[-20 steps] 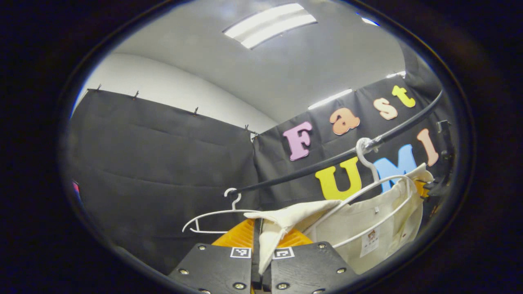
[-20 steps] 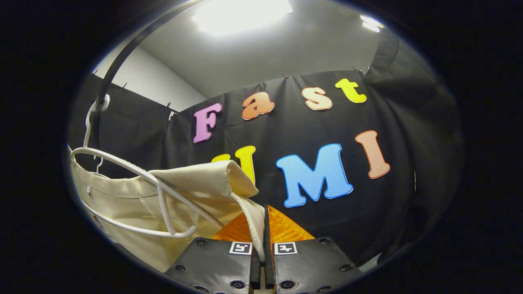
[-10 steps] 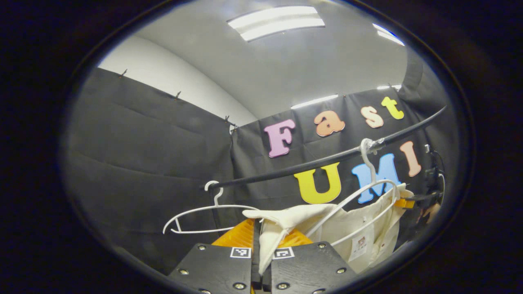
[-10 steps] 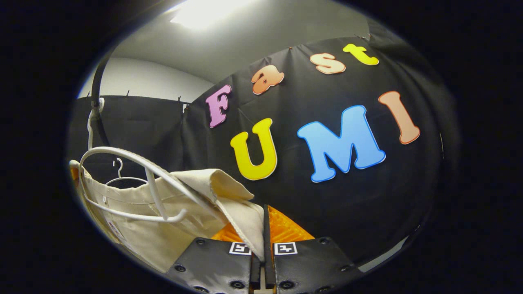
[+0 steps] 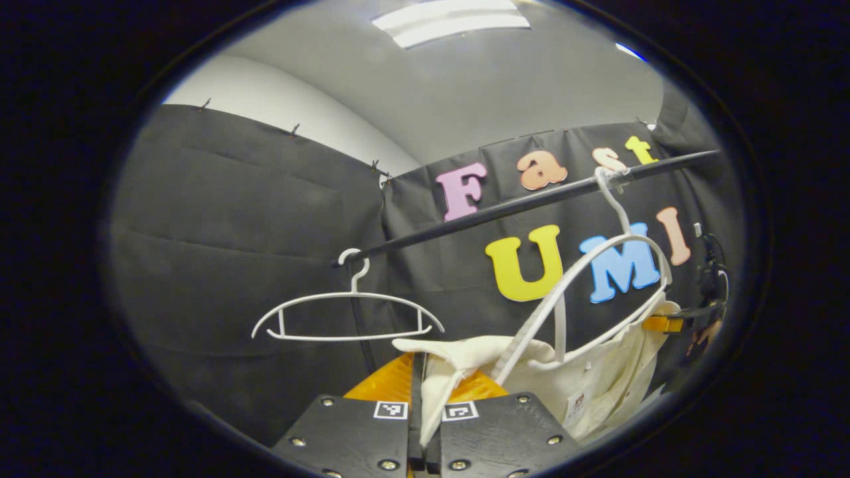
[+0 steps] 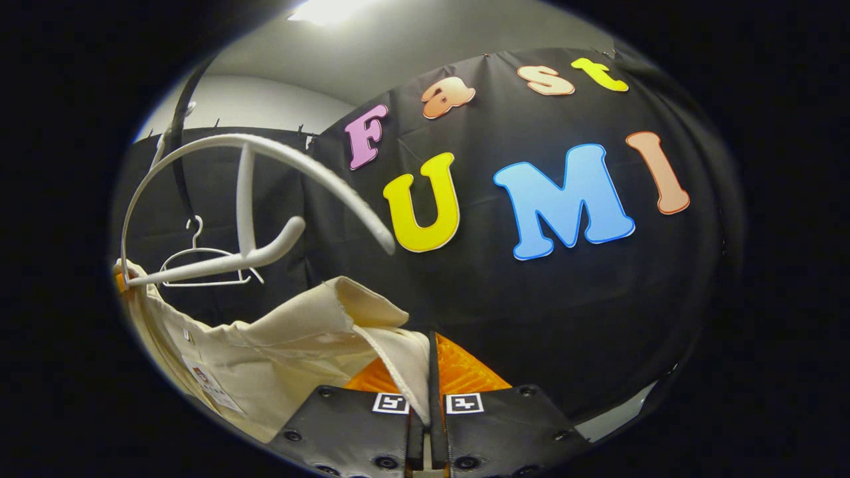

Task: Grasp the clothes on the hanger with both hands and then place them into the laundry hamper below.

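A: Since a second ago the cream garment (image 5: 584, 382) has dropped away from the white hanger (image 5: 601, 292). In the right gripper view the hanger (image 6: 252, 199) now stands clear above the cloth (image 6: 279, 352), where before the shoulder was still draped over its arm.

B: So it's off on that side. What about the grips?

A: The left gripper (image 5: 425, 425) has its fingers closed on a fold of the cream cloth; the fabric runs down into the seam between them. The right gripper (image 6: 425, 425) is the same, pinched on a hemmed edge of the garment.

B: And on the left side?

A: In the left gripper view the hanger's lower bar looks as if it crosses the fabric near the neckline, so I can't tell whether it is fully free there. The hanger itself hangs from the black rail (image 5: 518, 206), and a second, empty hanger (image 5: 348, 318) sits further along it.

B: How will the garment handle?

A: Light and limp, I'd judge, probably cotton. It sags between the two grips and folds wherever it isn't held. Nothing fragile about it, but a thin pinch on an edge could slip under a tug.

B: Best hold, then?

A: At the shoulders or doubled hems, as now, well apart, so it stays spread on the way down to the hamper.
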`<action>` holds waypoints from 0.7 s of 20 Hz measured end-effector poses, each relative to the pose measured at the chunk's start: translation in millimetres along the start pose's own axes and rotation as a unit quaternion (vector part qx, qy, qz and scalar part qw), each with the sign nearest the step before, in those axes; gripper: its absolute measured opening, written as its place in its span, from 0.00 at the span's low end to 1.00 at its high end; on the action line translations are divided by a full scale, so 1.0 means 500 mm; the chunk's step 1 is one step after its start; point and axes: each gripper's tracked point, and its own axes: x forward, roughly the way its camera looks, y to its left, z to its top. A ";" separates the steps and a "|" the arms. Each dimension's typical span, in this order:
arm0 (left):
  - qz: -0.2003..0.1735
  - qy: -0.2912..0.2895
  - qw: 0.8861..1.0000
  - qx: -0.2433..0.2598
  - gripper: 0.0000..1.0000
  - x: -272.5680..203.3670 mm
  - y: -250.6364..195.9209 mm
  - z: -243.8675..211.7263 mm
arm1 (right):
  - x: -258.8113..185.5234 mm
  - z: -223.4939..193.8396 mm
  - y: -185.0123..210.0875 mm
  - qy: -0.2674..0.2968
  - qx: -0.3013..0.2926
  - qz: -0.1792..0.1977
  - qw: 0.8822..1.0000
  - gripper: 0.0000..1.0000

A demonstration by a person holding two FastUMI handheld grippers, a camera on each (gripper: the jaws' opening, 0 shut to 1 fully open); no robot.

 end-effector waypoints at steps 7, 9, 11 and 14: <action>-0.031 0.022 0.999 -0.019 0.03 -0.066 -0.013 -0.062 | -0.114 -0.046 0.066 0.018 -0.017 0.006 1.000 0.09; -0.054 0.028 0.998 -0.032 0.03 -0.094 -0.040 -0.075 | -0.154 -0.052 0.086 0.019 -0.015 0.007 1.000 0.09; -0.079 0.033 0.996 -0.033 0.03 -0.127 -0.070 -0.086 | -0.195 -0.056 0.108 0.019 -0.016 0.005 1.000 0.09; -0.122 0.034 0.991 -0.033 0.02 -0.171 -0.119 -0.091 | -0.258 -0.066 0.140 0.020 -0.022 0.002 1.000 0.09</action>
